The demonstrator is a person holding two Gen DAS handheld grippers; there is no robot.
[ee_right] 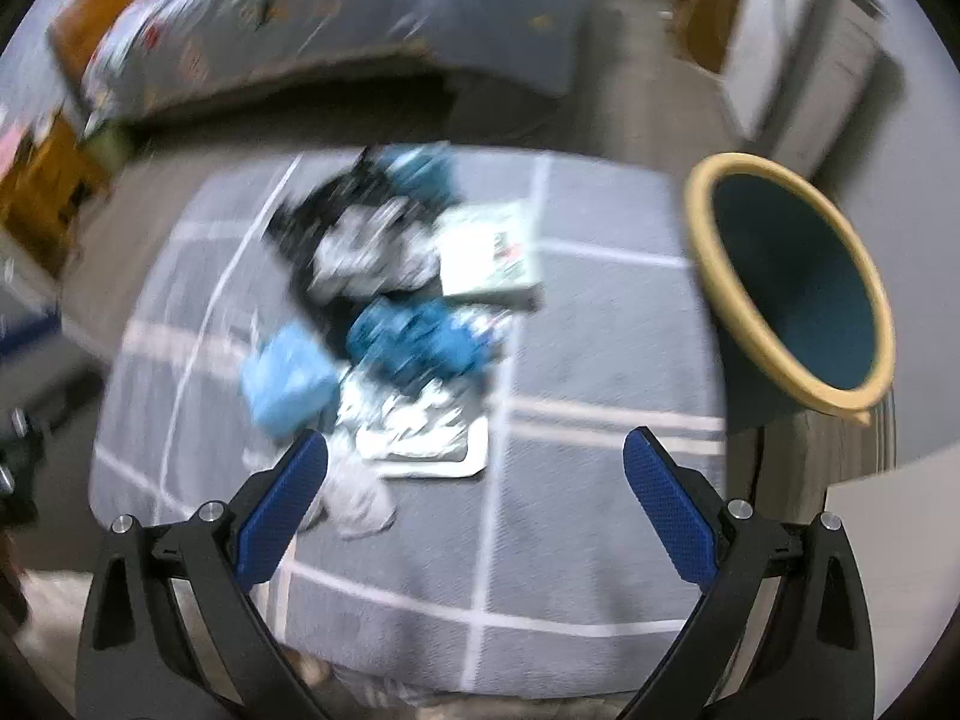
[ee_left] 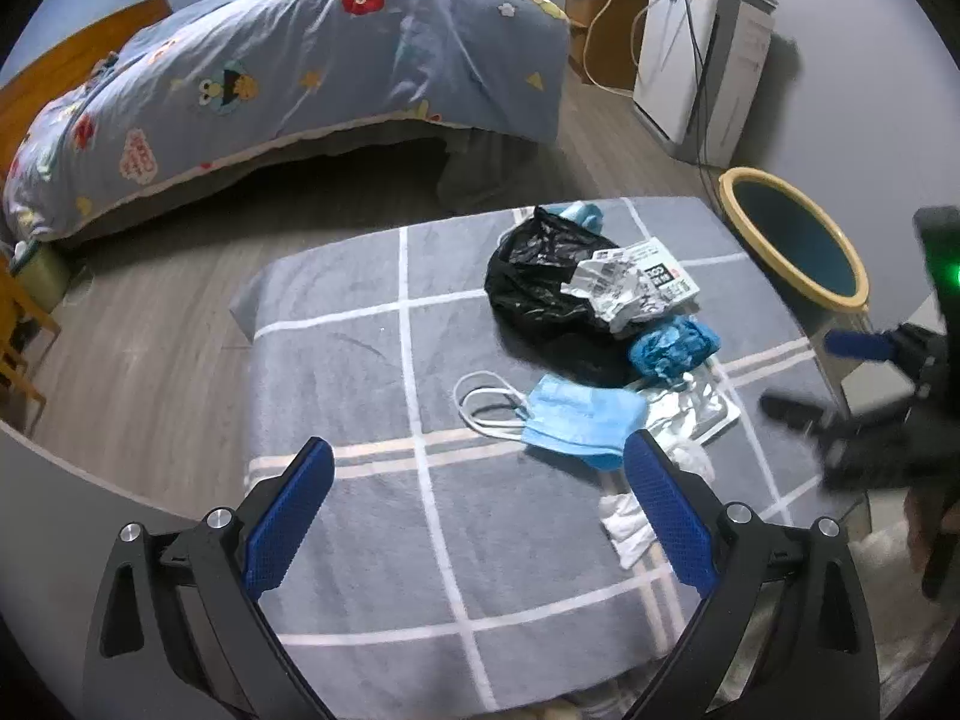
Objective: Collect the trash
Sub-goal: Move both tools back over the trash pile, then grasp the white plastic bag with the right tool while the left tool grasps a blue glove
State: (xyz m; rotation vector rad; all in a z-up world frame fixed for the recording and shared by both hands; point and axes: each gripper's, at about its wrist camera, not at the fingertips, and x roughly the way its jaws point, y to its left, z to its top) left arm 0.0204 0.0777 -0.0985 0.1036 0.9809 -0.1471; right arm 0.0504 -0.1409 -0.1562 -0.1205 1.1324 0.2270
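Blue-padded left tool (ee_left: 477,465) level over blanket (ee_left: 360,396), spread; right tool (ee_right: 476,456) likewise.

Left wrist view looks forward and down between the left gripper (ee_left: 478,459) fingers, near the grey checked cloth (ee_left: 360,372). Right wrist view, blurred, sits further right. Both share the trash pile (ee_left: 606,324) and bin (ee_left: 792,234).

- The left gripper (ee_left: 477,468) has its jaws spread wide, blue pads facing each other, nothing between them, pointing toward 12 o'clock.
- The right gripper (ee_right: 474,459) is likewise spread wide and empty; in the left wrist view it shows blurred at 3 o'clock (ee_left: 864,384).
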